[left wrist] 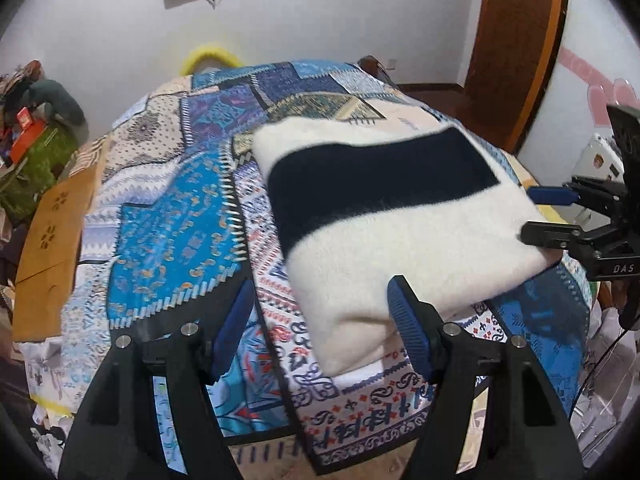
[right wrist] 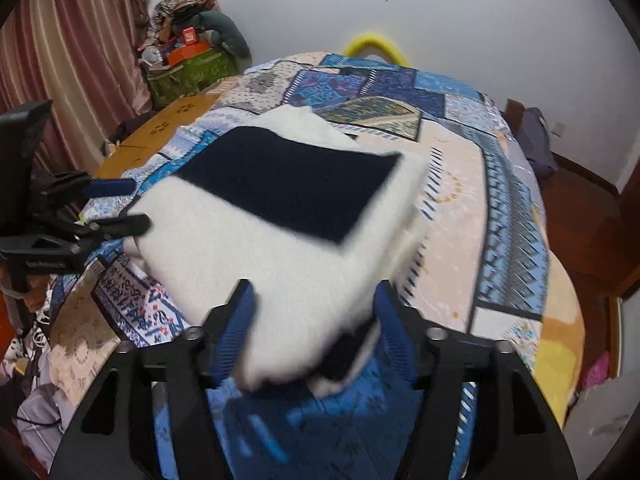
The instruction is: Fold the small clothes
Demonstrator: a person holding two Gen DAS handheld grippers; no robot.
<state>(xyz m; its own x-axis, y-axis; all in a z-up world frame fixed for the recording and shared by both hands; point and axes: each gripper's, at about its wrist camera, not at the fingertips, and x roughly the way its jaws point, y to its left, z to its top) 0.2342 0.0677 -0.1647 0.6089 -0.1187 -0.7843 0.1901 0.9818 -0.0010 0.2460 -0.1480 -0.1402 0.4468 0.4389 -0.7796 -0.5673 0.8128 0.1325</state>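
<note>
Sweater (left wrist: 392, 216), folded, cream with navy band, lies on patchwork cloth (left wrist: 176, 216); left gripper (left wrist: 320, 320) jaws apart beside its corner, right gripper (right wrist: 312, 320) jaws apart straddling its edge.

The folded garment (left wrist: 400, 220) is fuzzy, matt knit cloth, cream with a dark navy band. Under it, the patchwork cover (left wrist: 172, 216) is smooth printed fabric. At six o'clock, the left tongs (left wrist: 320, 320) are matt black plastic with ribbed blue pads (left wrist: 234, 328) and shiny metal screws.
</note>
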